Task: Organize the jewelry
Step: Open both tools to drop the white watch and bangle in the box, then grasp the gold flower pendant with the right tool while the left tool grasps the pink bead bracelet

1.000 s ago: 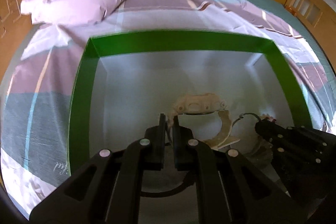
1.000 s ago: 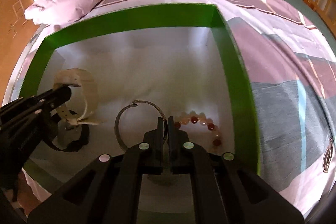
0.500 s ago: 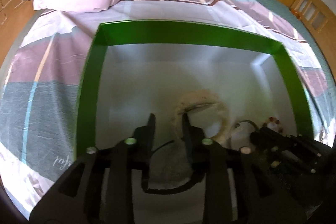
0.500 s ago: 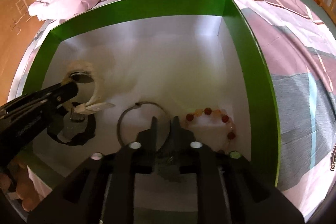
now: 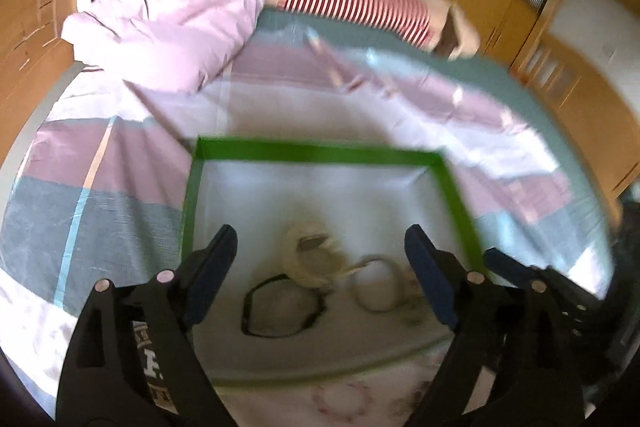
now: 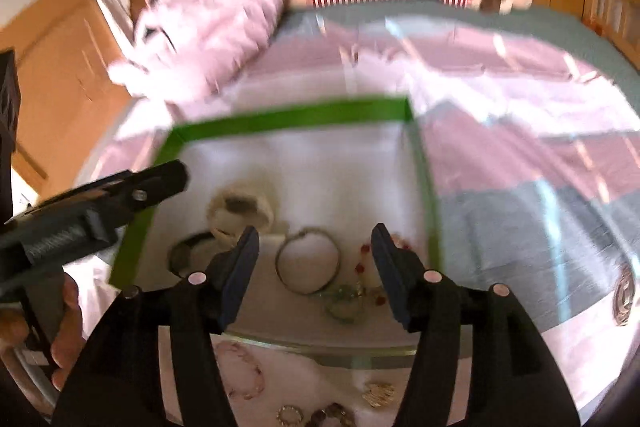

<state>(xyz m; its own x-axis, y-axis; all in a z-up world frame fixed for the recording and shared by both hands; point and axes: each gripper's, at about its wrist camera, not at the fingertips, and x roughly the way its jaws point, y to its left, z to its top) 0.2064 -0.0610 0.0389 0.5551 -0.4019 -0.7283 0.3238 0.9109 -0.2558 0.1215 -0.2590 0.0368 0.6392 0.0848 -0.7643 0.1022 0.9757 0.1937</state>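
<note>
On the bed (image 5: 120, 211), atop its pink, white and grey striped cover, sits a green-rimmed box (image 5: 320, 151) with a white floor, and the jewelry lies gathered toward its near edge. Above it the left gripper (image 5: 320, 267) hangs with its jaws opening wide and nothing between them; straight below that gap lie a cream watch (image 5: 308, 255), curled on its strap, and a black band (image 5: 280, 311) nearer the box's front edge. Just to the right of those rests a pale bangle (image 5: 376, 283).

Alongside, the right gripper (image 6: 314, 263) is also opening, its jaws empty, framing a thin metal bangle (image 6: 308, 263) on the box floor. A red beaded bracelet (image 6: 362, 259) lies just right of that bangle, close to the box's right wall, and a small greenish ring (image 6: 344, 303) sits near the front edge. More trinkets lie on the cover outside the box, by its near side: a pink bead bracelet (image 6: 244, 375) and a gold piece (image 6: 378, 393). A crumpled pink quilt (image 5: 180, 15) is heaped at the bed's far left corner.
</note>
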